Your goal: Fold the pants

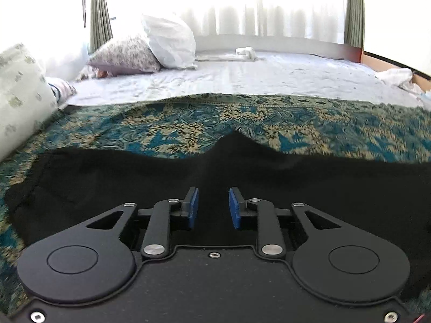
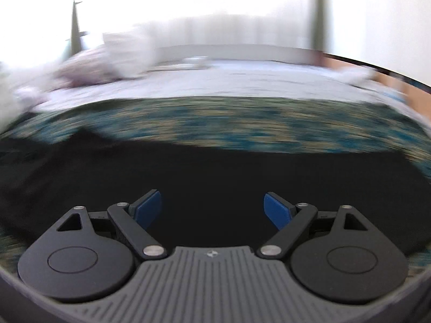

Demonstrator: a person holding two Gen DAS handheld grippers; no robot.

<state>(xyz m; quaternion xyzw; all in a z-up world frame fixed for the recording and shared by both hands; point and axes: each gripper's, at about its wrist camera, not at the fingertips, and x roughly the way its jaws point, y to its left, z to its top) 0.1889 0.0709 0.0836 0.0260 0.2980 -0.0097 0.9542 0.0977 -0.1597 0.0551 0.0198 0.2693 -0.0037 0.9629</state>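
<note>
Pants: my black pants [image 1: 134, 177] lie spread flat on the patterned teal and tan bedspread [image 1: 167, 126], running across the near part of the bed; one dark peak of cloth rises at their far edge near the middle. In the right wrist view they [image 2: 210, 177] fill the space under my tool in the same way, though that picture is smeared.
Left tool: my left tool [image 1: 213, 206] hangs above the black cloth with a narrow gap between its blue pads [image 1: 193, 207]; nothing sits between them and I cannot see them touch the pants.
Right tool: my right tool [image 2: 212, 210] stands wide apart, blue pads [image 2: 148, 208] splayed outward, empty, over the pants.
Bedspread: it covers the near half of the bed, its far hem lying on the pale sheet [image 1: 269, 72].
Pillows: a floral pillow [image 1: 126, 55] and a white pillow [image 1: 172, 43] lean together at the far left; a pale spotted cushion [image 1: 21, 91] sits at the left edge.
Far side: a small white bundle [image 1: 245, 52] lies by the curtained window [image 1: 269, 13].
</note>
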